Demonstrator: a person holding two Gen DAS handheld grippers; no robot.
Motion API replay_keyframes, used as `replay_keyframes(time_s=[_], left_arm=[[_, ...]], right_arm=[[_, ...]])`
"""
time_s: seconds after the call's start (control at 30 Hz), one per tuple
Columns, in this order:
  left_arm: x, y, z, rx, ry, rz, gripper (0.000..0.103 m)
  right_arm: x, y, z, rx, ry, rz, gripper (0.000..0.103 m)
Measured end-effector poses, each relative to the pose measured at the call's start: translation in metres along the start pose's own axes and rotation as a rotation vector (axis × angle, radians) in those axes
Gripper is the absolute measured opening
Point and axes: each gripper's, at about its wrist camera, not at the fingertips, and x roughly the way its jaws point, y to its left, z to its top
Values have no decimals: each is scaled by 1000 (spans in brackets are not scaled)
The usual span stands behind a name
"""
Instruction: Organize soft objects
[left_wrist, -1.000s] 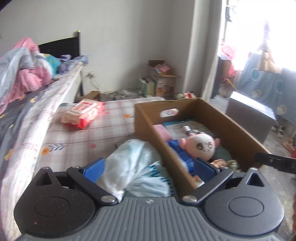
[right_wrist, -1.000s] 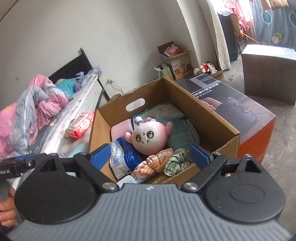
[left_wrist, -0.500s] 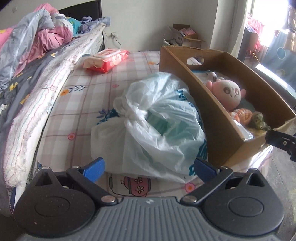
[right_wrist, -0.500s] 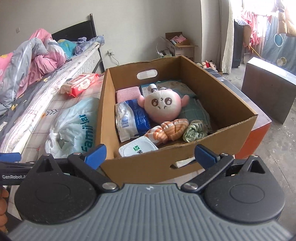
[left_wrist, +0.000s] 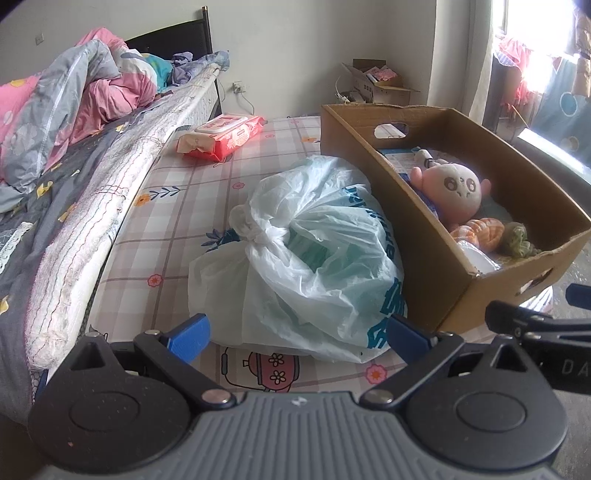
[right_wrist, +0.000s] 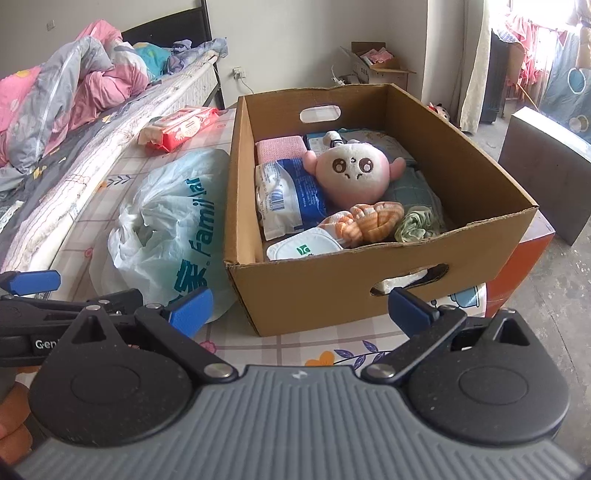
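Left tool (left_wrist: 295, 334): low centre of the left wrist view, fingers spread wide, nothing between them, held level just in front of the knotted plastic bag (left_wrist: 306, 258). No contact with the bag. In the right wrist view the same tool enters from the lower left edge, with fingers of the person's hand (right_wrist: 14, 424) showing at the bottom left corner.

Right tool (right_wrist: 299, 308): low centre of its own view, fingers likewise wide apart and empty, aimed at the near wall of the cardboard box (right_wrist: 332, 291), close to it but apart.

Bag lies on the checked sheet (left_wrist: 177, 206) at frame centre, its right side touching the box's left wall. White plastic, teal print.

Box sits right of the bag. Inside, near to far: white lidded tub (right_wrist: 303, 249), orange-striped cloth bundle (right_wrist: 373, 218), green scrunchie (right_wrist: 415, 223), blue-and-white packet (right_wrist: 288, 199), pink plush doll (right_wrist: 352, 173), pink folded cloth (right_wrist: 280, 147).

Beyond the bag, upper centre-left: red wipes pack (left_wrist: 225, 136) on the sheet, well apart from the bag. Far upper left: crumpled pink and grey bedding (left_wrist: 74, 110).
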Motion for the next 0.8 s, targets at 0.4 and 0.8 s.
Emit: replay_keyframes(time_s=[0.4,0.8], left_arm=[[2,-4,2,-8,11,14,101],[5,-7,4,-6,25,19,97]], right_arm=[[7,-6,0,11,23,-3,102],[13,-8,1,13,42,-5,102]])
